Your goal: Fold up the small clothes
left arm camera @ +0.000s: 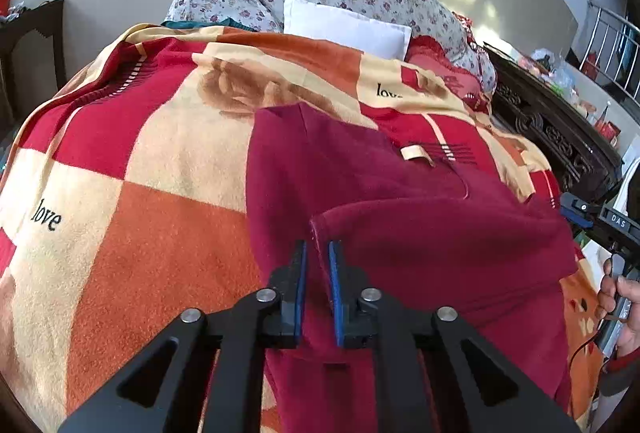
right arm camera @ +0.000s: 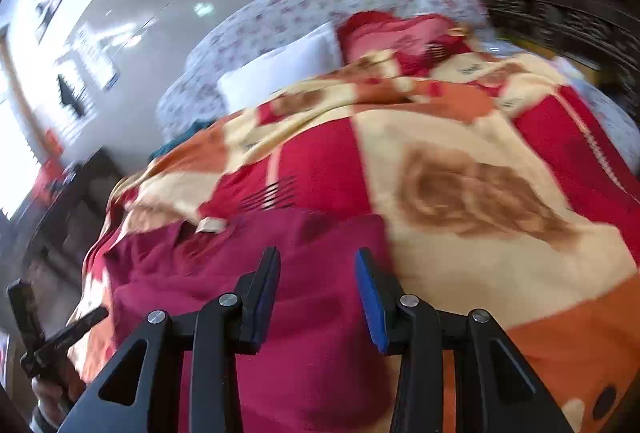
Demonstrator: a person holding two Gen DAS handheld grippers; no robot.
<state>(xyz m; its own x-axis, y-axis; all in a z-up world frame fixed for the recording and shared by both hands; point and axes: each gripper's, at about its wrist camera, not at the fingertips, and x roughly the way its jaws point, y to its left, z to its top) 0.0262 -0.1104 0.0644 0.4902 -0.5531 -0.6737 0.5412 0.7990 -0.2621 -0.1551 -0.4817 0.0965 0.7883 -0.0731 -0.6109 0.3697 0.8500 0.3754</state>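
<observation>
the maroon garment point(left arm camera: 400, 217) is lying folded on the blanket point(left arm camera: 168, 169) toward the bed's near edge, the left gripper point(left arm camera: 317, 253) hovering barely parted over its fold, the right gripper point(right arm camera: 318, 265) standing half-open, gripping nothing.

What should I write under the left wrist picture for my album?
Left tongs slightly parted around a folded edge of the maroon garment spread on a checkered blanket.

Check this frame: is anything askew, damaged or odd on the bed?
Nothing looks damaged or spilled. The dark red fleece garment lies partly folded on the checked red, orange and cream blanket, its folded flap sitting at a slant rather than square. The right wrist view is motion-blurred.
</observation>
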